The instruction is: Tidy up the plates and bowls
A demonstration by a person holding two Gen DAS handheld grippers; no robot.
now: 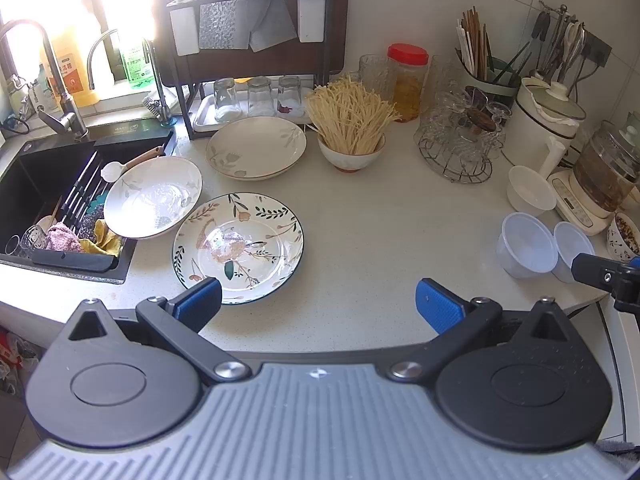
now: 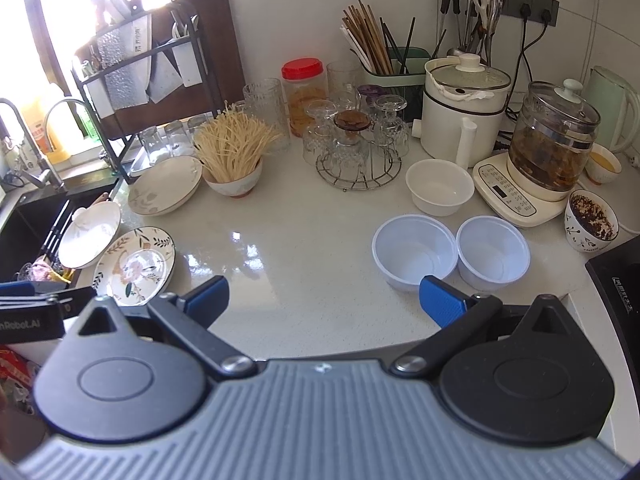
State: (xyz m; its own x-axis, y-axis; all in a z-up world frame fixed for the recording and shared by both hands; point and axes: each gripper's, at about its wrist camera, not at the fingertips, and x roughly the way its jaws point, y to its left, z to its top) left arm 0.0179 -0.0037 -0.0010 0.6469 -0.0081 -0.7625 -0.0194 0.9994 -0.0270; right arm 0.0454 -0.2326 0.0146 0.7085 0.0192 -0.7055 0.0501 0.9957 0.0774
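A floral plate (image 1: 240,246) lies on the white counter near the front edge, also in the right wrist view (image 2: 136,266). A white deep plate (image 1: 154,202) tilts on the sink's edge. Another deep plate (image 1: 256,147) sits behind them. Two white plastic bowls (image 2: 414,254) (image 2: 493,252) stand side by side at the right, with a white bowl (image 2: 439,186) behind. My left gripper (image 1: 318,302) is open and empty, its left finger just before the floral plate. My right gripper (image 2: 324,300) is open and empty, its right finger close to the plastic bowls.
A black sink (image 1: 52,196) with utensils and rags is at left. A bowl of dry noodles (image 1: 352,136), a glass rack (image 1: 460,136), a jar, a chopstick holder, a white cooker (image 2: 464,112) and a glass kettle (image 2: 554,140) line the back.
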